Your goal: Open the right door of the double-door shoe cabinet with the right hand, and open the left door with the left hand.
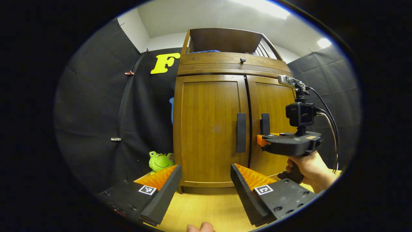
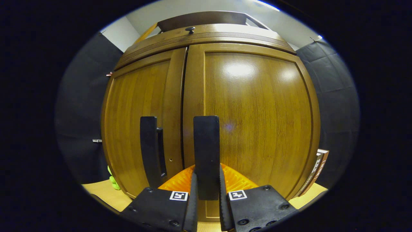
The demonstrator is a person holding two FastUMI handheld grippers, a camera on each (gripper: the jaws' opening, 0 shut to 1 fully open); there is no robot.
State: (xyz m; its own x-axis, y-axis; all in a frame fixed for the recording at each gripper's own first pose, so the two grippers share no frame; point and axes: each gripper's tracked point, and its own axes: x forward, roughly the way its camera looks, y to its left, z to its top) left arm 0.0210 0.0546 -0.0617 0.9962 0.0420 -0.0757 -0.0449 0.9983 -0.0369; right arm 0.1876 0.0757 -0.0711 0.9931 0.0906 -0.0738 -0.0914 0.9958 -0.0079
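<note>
Both views face the shoe cabinet (image 1: 222, 129) front: left gripper view from farther back, right gripper view close.

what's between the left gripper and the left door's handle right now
Nothing: the left gripper view shows the open left gripper short of the left door's handle, with bare tabletop and plain door panel between.

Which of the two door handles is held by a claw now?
The right door's handle: the right claw is closed on it from both sides. The left door's handle stands free, and the left claw is open, away from the cabinet.
</note>
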